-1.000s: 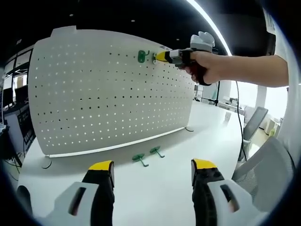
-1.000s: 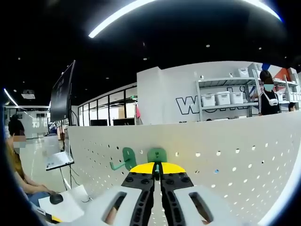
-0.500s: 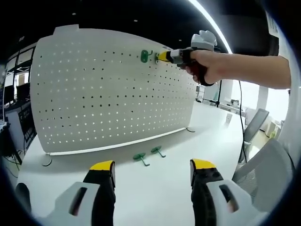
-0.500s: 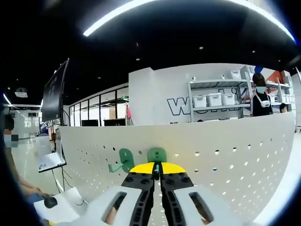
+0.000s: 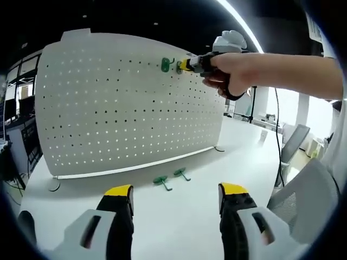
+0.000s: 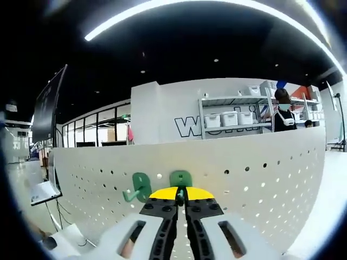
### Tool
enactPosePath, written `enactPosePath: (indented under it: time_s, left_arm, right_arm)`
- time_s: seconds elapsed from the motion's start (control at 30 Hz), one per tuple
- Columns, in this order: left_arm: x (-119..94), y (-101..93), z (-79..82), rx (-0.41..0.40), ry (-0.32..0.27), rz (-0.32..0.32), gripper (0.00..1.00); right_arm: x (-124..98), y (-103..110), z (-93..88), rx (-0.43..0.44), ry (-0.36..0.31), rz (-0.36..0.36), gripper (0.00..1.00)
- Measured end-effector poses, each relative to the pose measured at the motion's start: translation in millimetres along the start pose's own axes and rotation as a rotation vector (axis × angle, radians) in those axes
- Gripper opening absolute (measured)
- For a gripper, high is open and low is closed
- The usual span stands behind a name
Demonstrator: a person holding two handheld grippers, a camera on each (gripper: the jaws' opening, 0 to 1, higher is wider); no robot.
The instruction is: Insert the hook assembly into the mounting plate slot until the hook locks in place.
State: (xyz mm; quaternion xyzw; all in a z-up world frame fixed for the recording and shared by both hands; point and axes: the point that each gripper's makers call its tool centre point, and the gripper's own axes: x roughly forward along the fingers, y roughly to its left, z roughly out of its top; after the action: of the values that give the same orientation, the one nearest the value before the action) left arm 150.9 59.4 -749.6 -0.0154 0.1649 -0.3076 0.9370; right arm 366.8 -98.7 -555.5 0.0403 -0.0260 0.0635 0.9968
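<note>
A person's right gripper (image 6: 180,196), jaws clamped on a green hook (image 6: 180,178), presses it against the top row of the white pegboard (image 5: 130,108), beside 1 hook already hung (image 6: 138,186). The left gripper (image 5: 174,197) hovers with jaws apart over the table (image 5: 179,222), where 2 spare hooks (image 5: 171,179) lie. Seating looks under way; next, push until it locks, then release.

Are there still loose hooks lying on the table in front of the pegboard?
Yes, two green hooks lie flat on the white table just in front of the pegboard in the left gripper view.
</note>
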Motion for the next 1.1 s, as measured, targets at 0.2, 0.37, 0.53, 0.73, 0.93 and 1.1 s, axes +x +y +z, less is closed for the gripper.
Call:
enactPosePath:
  time_s: [0.2,0.37,0.53,0.73,0.93,1.1]
  left_arm:
    - [-0.4,-1.4,1.1,-0.002,-0.003,-0.004,0.65]
    - [-0.7,-1.6,1.3,-0.001,-0.006,-0.008,0.65]
    - [-1.6,-0.6,1.6,-0.003,-0.009,-0.007,0.65]
    - [-1.6,0.0,1.1,-0.003,-0.008,-0.007,0.65]
    - [-1.3,0.4,1.3,-0.003,-0.009,-0.007,0.65]
    - [-0.8,0.7,1.4,-0.003,-0.010,-0.008,0.65]
  right_arm:
    - [-1.1,0.1,-2.6,-0.011,0.003,-0.014,0.02]
    - [-1.9,-0.4,-3.0,0.012,-0.005,-0.031,0.02]
    - [-1.5,-1.0,-2.6,0.023,0.000,-0.024,0.02]
    - [-2.3,-0.8,-2.4,0.032,0.002,-0.007,0.03]
    - [-3.4,-0.2,-2.3,0.072,-0.009,0.041,0.05]
    - [-6.7,8.3,-2.1,0.011,-0.017,0.120,0.12]
